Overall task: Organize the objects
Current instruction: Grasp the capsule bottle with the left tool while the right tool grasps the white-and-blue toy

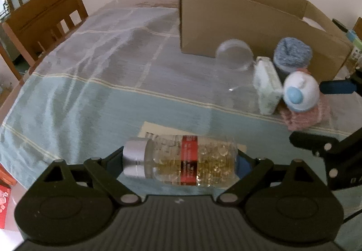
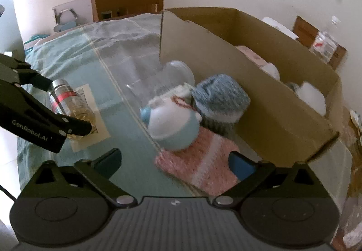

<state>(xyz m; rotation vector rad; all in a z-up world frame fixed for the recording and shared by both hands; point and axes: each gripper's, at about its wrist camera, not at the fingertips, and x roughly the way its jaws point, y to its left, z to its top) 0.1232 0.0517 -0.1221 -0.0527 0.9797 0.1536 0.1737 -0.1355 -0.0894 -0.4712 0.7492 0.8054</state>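
**Left jaws around the capsule bottle, right jaws wide over the knit pile**

Left gripper (image 1: 181, 158): jaws span a clear capsule bottle (image 1: 181, 160) lying on its side, silver cap at the left finger, base at the right blue pad. Contact at both ends looks likely, but whether the pads actually press I cannot tell. The bottle lies over a white card (image 2: 90, 119) on the tablecloth (image 1: 90, 70).

Right gripper (image 2: 174, 167): jaws apart, nothing gripped. Its right pad sits over the pink knit piece (image 2: 199, 160); touching or not is unclear. It also shows at the right edge of the left view.

Count:
- 1 capsule bottle, red label band, yellow capsules inside
- 1 white-and-blue rounded toy (image 2: 174, 124), resting on the pink knit
- 1 blue-grey knit hat (image 2: 221, 97), just behind the toy, close against the box wall
- 1 pink knit piece with a white stripe, flat on the cloth
- 1 clear dome-shaped item (image 1: 234, 54), beside the box wall
- 1 pale packet (image 1: 267, 85), between dome and toy
- 1 cardboard box (image 1: 248, 31), open top, white items inside, blurred

Room: the cluster is packed tight along the box's near wall. The cloth left of the box is open up to the far table edge. Wooden chair (image 1: 45, 20) stands at the left table edge. The two grippers are near each other at the front.
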